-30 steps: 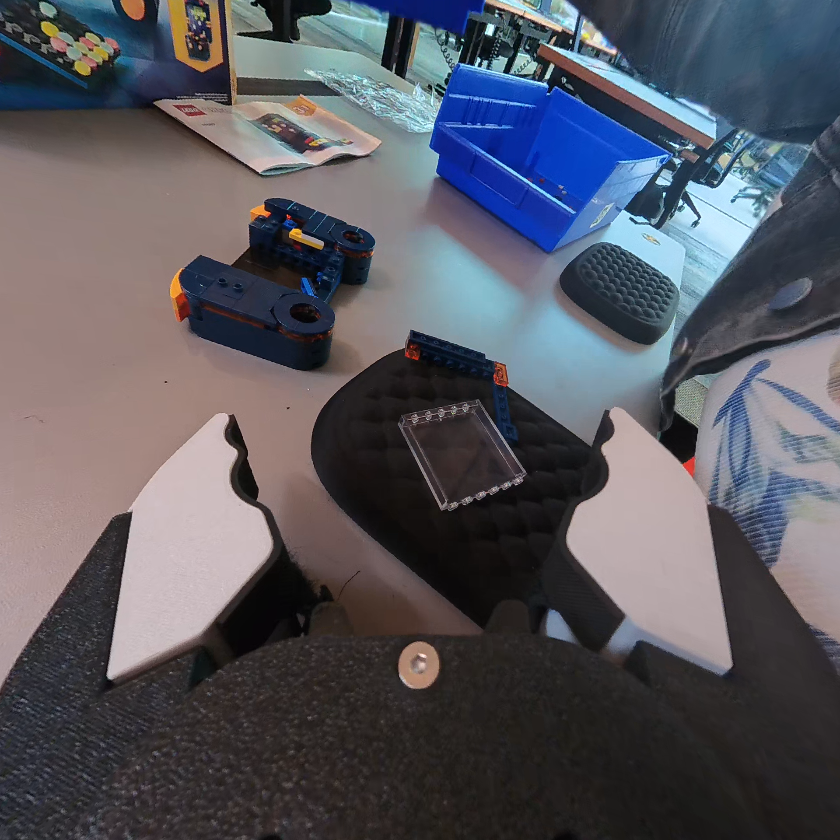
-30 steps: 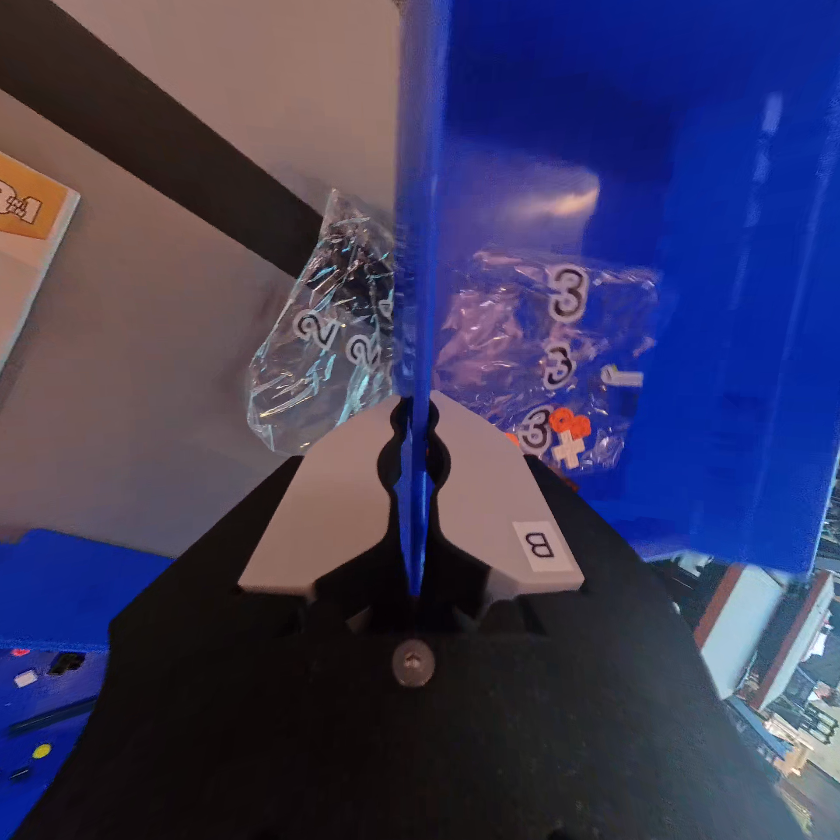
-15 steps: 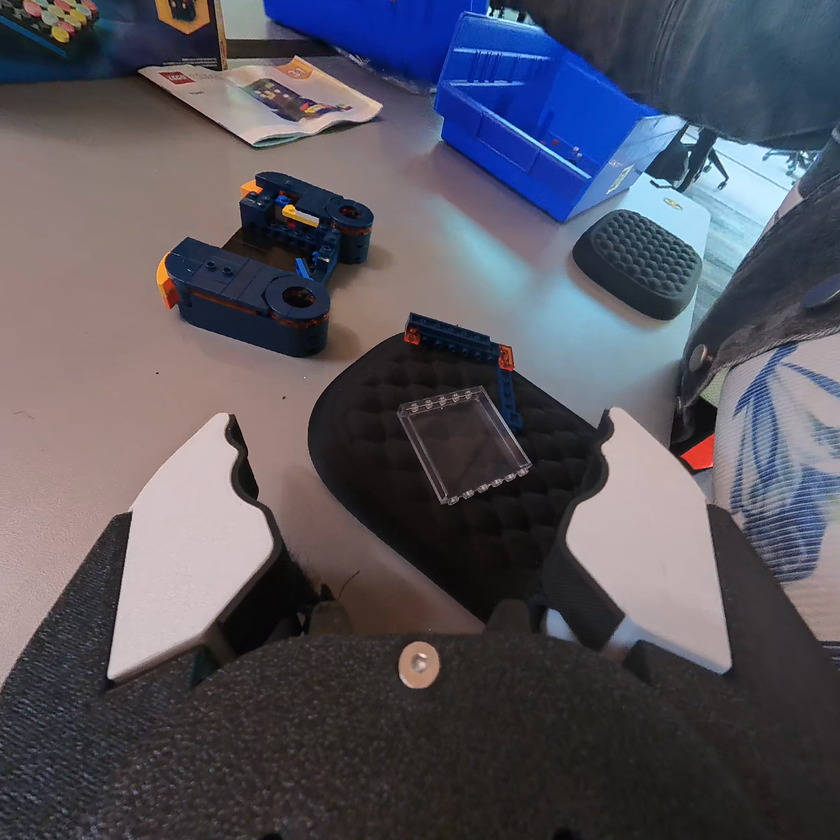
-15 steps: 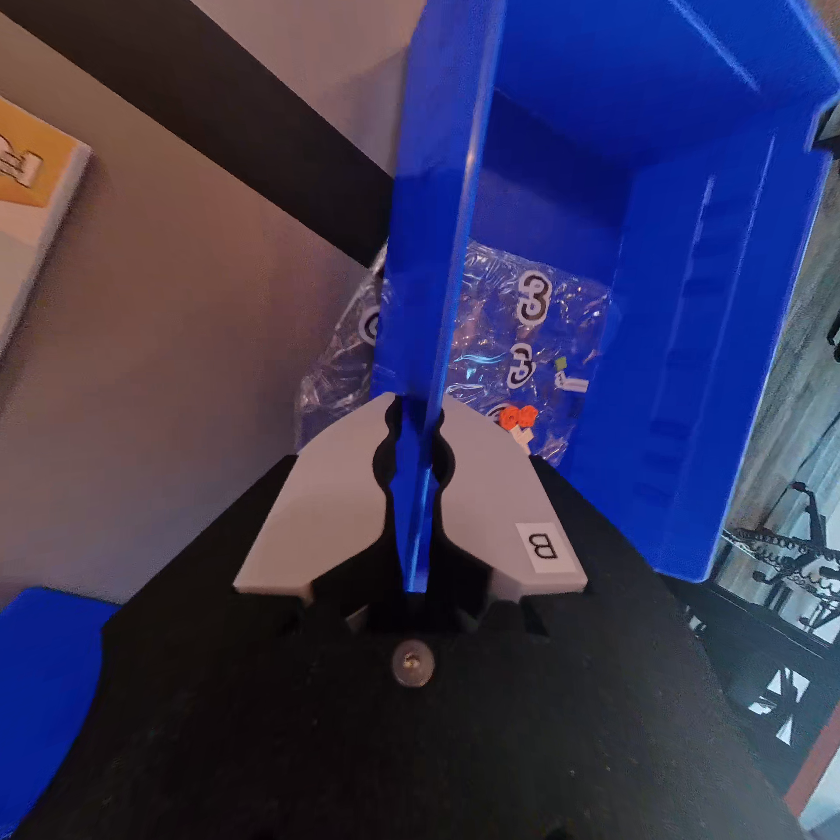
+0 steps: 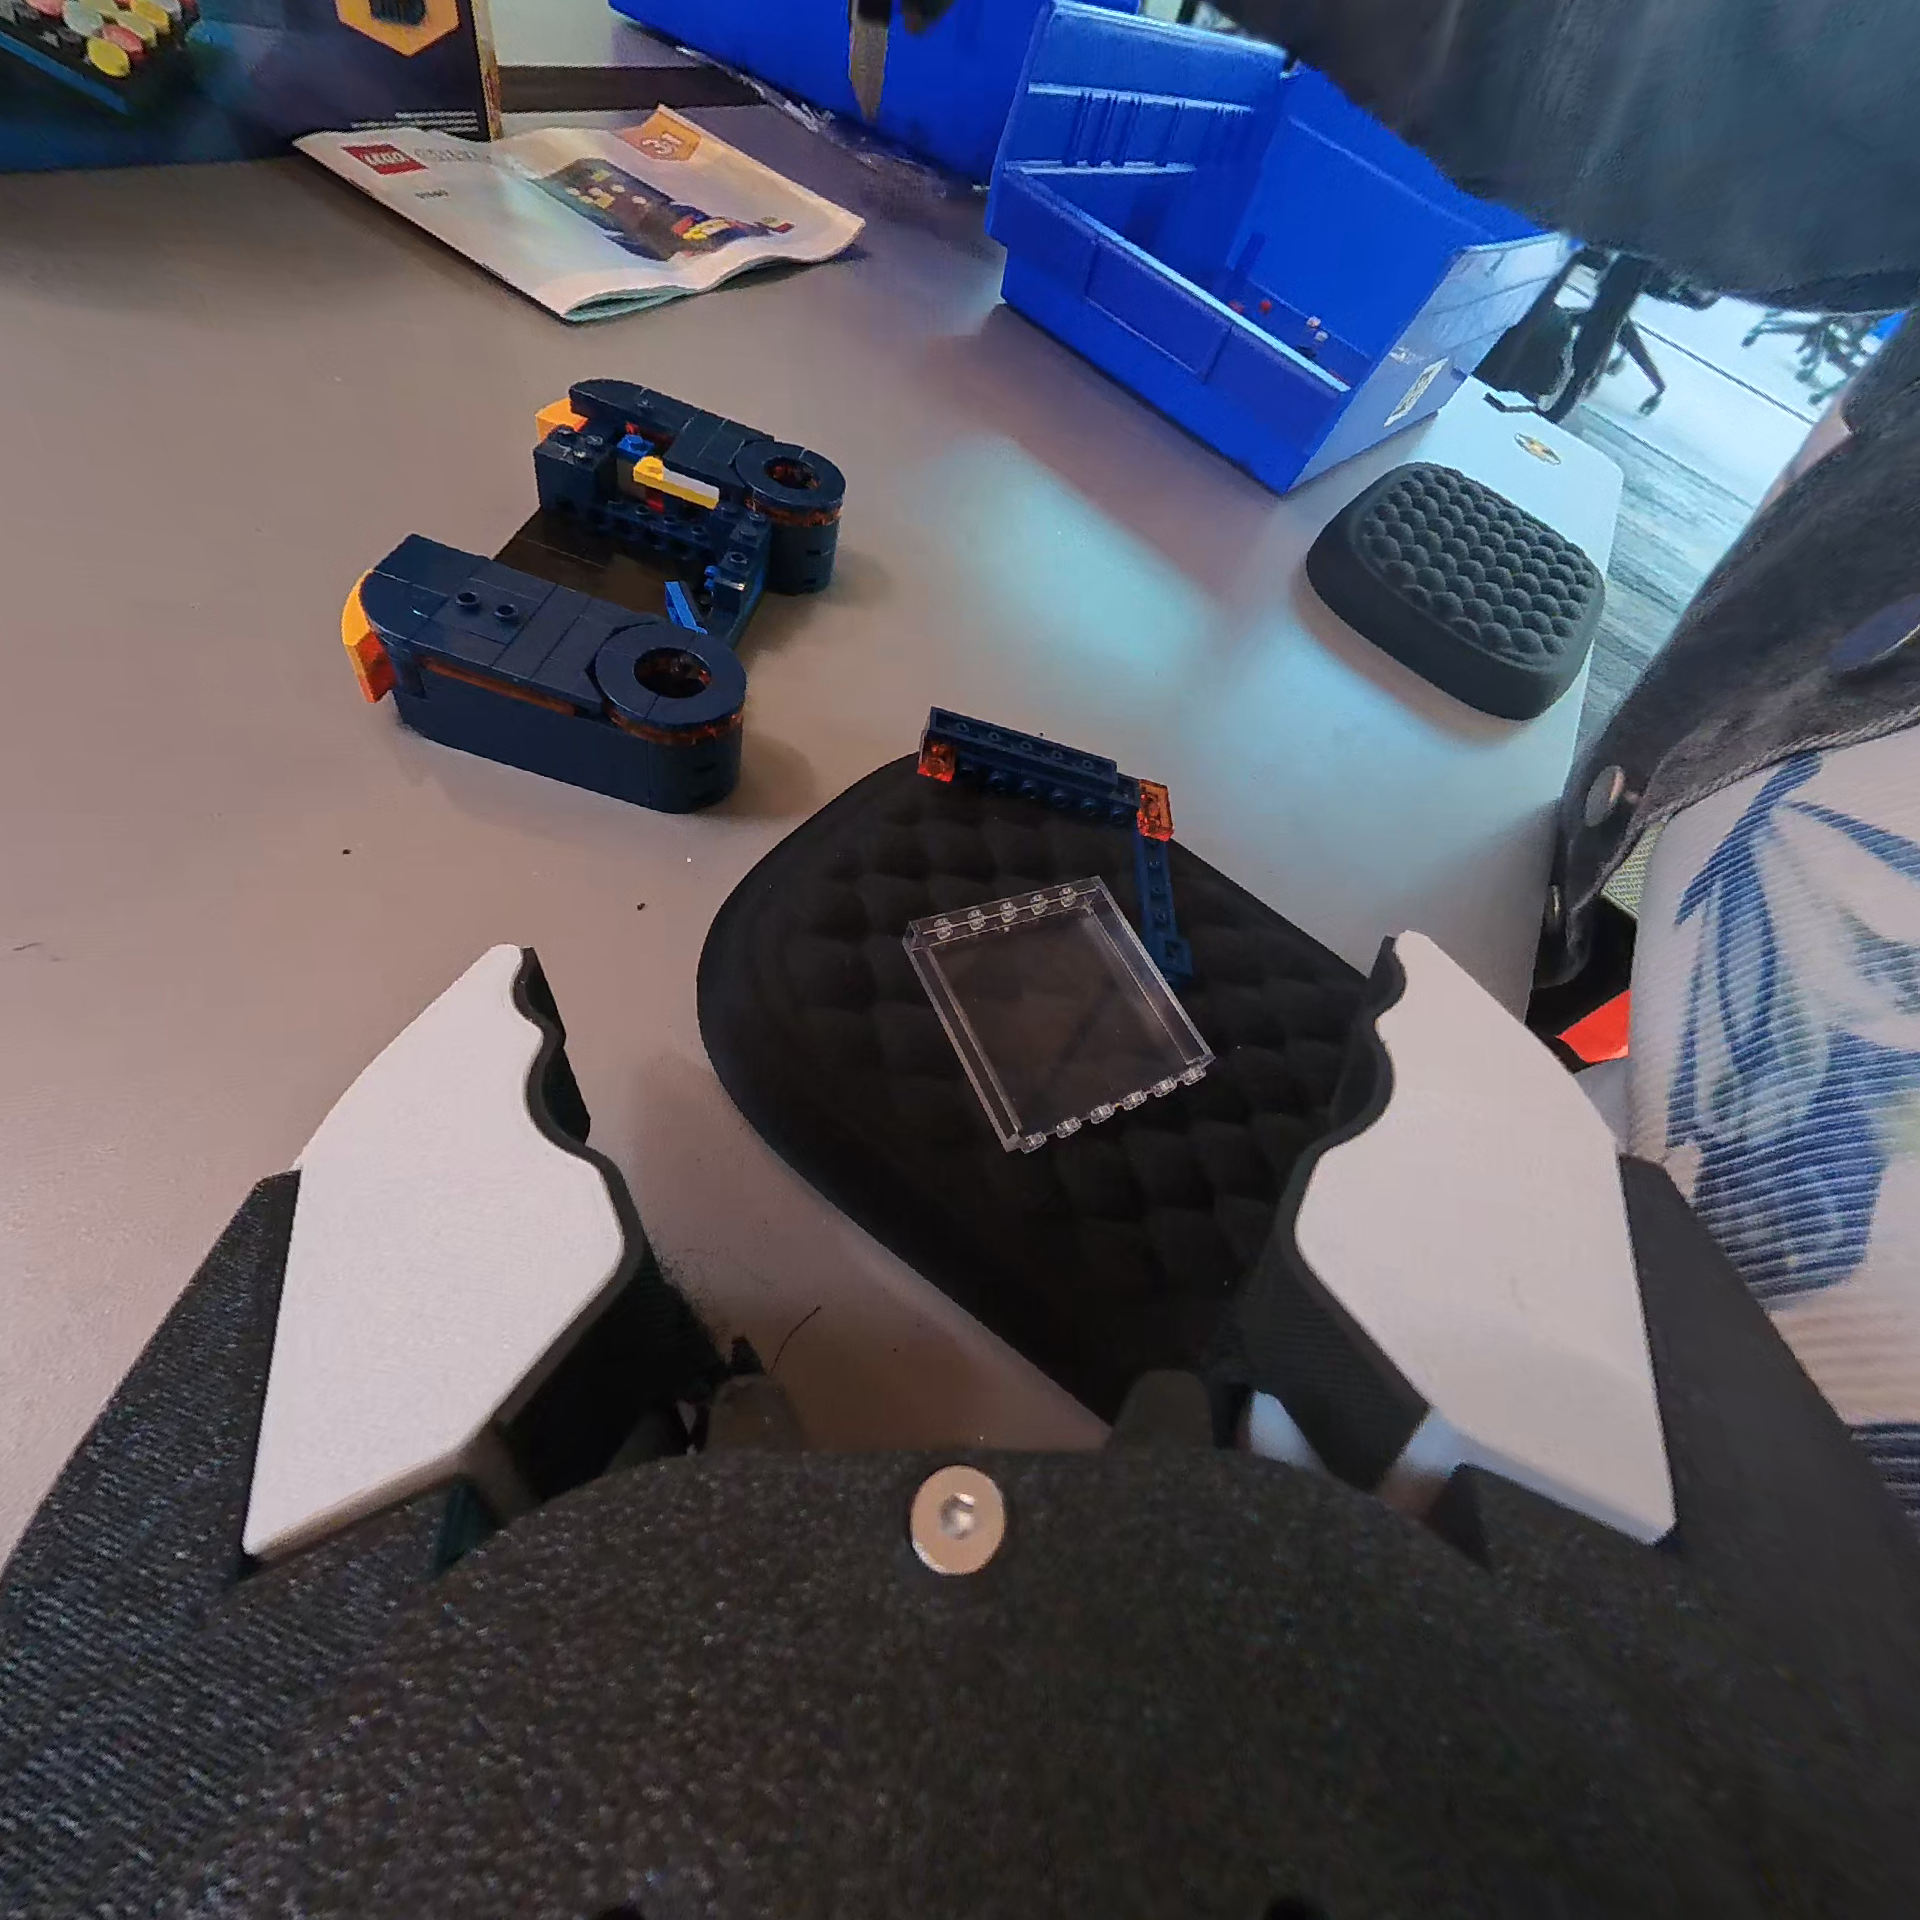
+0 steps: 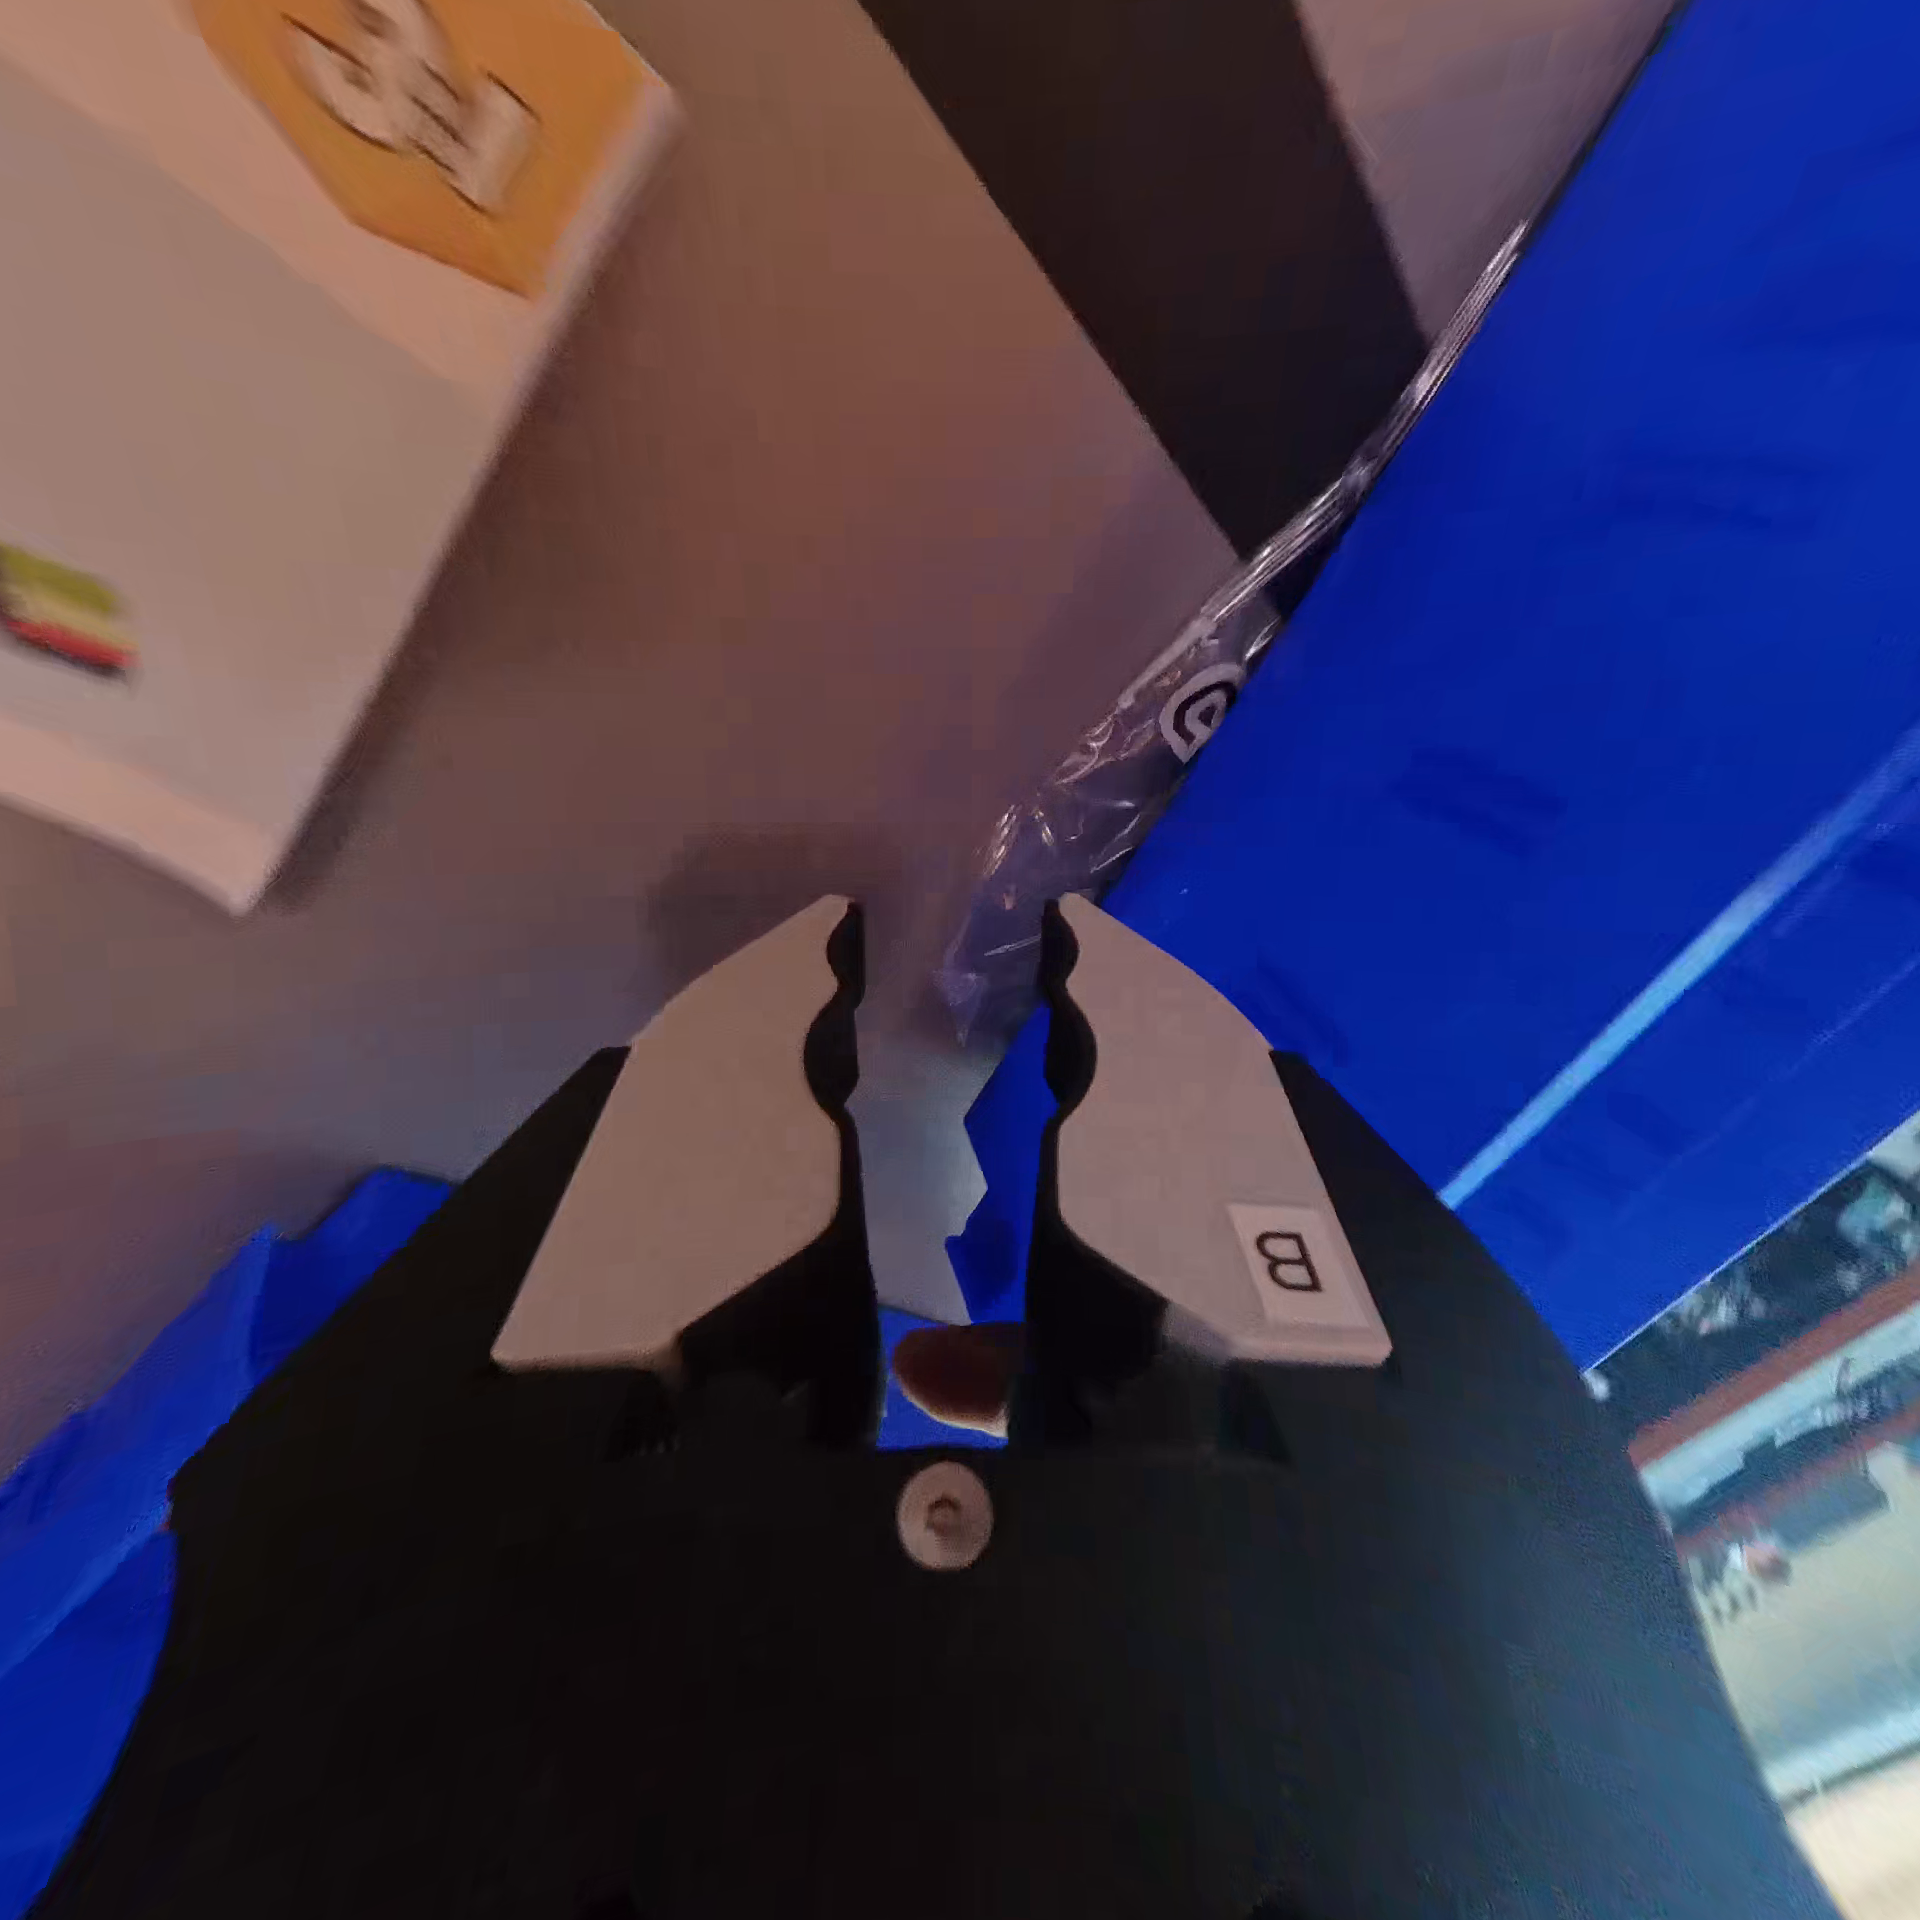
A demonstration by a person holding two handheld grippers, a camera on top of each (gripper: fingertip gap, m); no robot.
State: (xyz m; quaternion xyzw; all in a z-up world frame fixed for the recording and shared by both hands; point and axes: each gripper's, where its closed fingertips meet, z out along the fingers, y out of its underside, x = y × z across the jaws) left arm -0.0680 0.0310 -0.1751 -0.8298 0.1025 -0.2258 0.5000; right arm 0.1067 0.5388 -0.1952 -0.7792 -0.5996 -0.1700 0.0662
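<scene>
My left gripper [image 5: 951, 997] is open and empty, hovering over a black dimpled pad [image 5: 862, 997]. On the pad lie a clear brick panel [image 5: 1060, 1013] and a dark blue L-shaped brick strip with orange ends [image 5: 1049, 774]. A dark blue brick build [image 5: 582, 623] sits on the grey table beyond. My right gripper [image 6: 951, 920] is slightly open and holds nothing; it sits just beside the wall of a blue bin [image 6: 1558, 665]. A crumpled clear bag [image 6: 1101, 790] lies pinned under that bin. In the left wrist view the right gripper's tip [image 5: 868, 62] shows at the far bin [image 5: 748, 42].
A second blue bin [image 5: 1226, 281] stands at the back right, with a smaller black pad [image 5: 1465, 587] near the table's right edge. An instruction booklet [image 5: 592, 213] and a printed box [image 5: 239, 73] lie at the back left. A person's jacket and patterned clothing [image 5: 1766, 935] are on the right. About 55 centimeters separates my left fingertips from my right.
My right gripper has let go of the blue bin's wall and opened a little; the bin now rests on the table over the bag. My left gripper has drifted slightly, still open.
</scene>
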